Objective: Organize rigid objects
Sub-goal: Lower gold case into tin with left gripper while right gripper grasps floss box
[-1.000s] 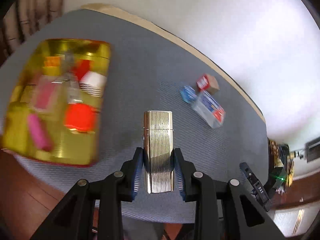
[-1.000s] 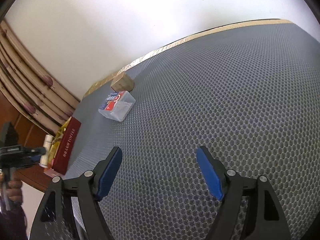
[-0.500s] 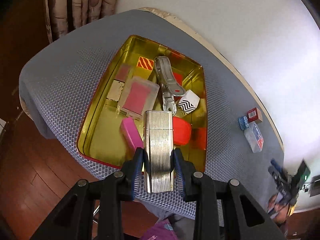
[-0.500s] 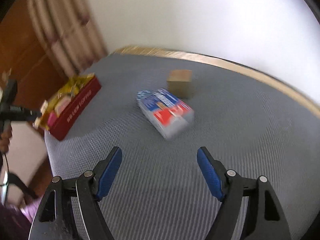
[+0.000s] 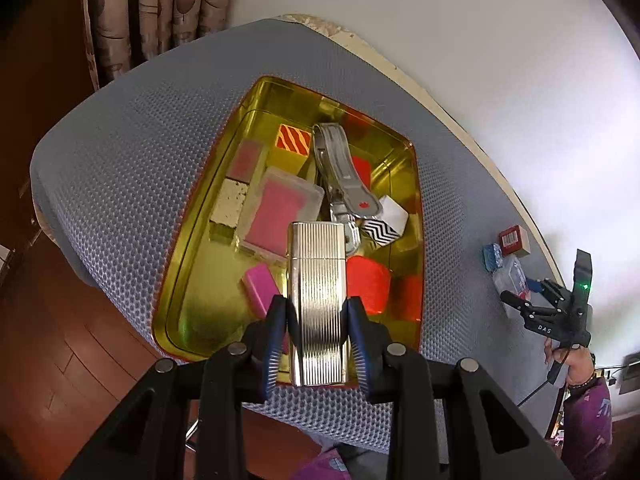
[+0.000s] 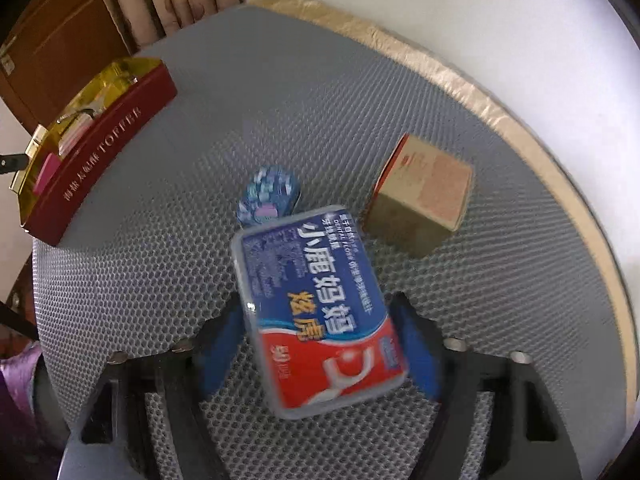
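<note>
My left gripper (image 5: 316, 308) is shut on a ribbed gold lighter (image 5: 316, 300), held upright over the near end of a gold tin (image 5: 188, 280). The tin holds several small items: pink and red cases, patterned cubes and a metal clip (image 5: 340, 176). My right gripper (image 6: 320, 320) points down over a clear floss box with a blue and red label (image 6: 316, 300) that lies on the mat. Its jaws are closing, with the box between the blue pads (image 6: 222, 344). The picture is blurred there, and I see no firm press on the box.
A small blue packet (image 6: 268, 196) and a brown cardboard cube (image 6: 424, 200) lie just beyond the floss box. The tin's red side (image 6: 100, 152) shows at far left. The grey honeycomb mat (image 6: 280, 92) covers a round table near a white wall. A person's hand (image 5: 576, 368) holds the right gripper.
The left gripper carried the lighter from over the mat to above the tin. The right gripper swung and rolled toward the floss box, which now sits between its narrowing jaws.
</note>
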A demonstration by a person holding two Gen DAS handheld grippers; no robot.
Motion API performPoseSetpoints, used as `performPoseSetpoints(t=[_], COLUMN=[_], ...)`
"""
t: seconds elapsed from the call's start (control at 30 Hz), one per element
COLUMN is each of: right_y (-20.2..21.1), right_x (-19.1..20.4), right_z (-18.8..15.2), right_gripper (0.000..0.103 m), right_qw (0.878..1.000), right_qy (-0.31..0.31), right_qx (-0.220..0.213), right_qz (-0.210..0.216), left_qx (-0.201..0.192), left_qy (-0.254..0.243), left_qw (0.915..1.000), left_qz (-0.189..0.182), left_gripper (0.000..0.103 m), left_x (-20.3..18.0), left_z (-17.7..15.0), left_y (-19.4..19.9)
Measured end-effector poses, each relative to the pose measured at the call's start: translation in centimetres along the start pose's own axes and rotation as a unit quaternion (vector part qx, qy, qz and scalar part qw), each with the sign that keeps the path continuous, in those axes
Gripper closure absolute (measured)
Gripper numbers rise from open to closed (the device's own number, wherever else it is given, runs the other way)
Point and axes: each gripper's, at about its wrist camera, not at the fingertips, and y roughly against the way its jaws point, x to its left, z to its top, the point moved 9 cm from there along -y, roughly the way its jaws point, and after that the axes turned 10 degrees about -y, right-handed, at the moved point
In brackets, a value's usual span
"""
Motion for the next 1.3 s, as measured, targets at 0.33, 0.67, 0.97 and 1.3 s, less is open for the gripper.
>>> performPoseSetpoints(t=[0.33,0.67,0.97,1.3], right_y=[3.8,9.8,11.0,9.4], right_x=[1.5,5.0,12.8,24.2], right_z=[-4.2,-6.8,-3.5,3.2], right_gripper=[0.043,0.042,0.042,0.042], right_qw=[0.995,0.967,0.964,0.959], right_qy=[-0.077,-0.174,-0.133,-0.076], right_qx=[-0.050,-0.138,-0.154,-0.141], right_qz=[0.037,0.123,0.170,0.234], left_qx=[-0.004,-0.022,-0.020,-0.108], left_qy=[-0.005,-0.016,-0.020,-0.002], left_qw=[0.9998,0.9968,0.9970,0.9876], left_qz=[0.020,0.075,0.073,0.113], left_gripper=[0.072,0.072,0.072,0.059], left_x=[2.0,4.4,4.7,4.6], left_z=[0.7,1.1,0.5,-1.7], left_y=[-0.4,-1.0,-1.7,3.6])
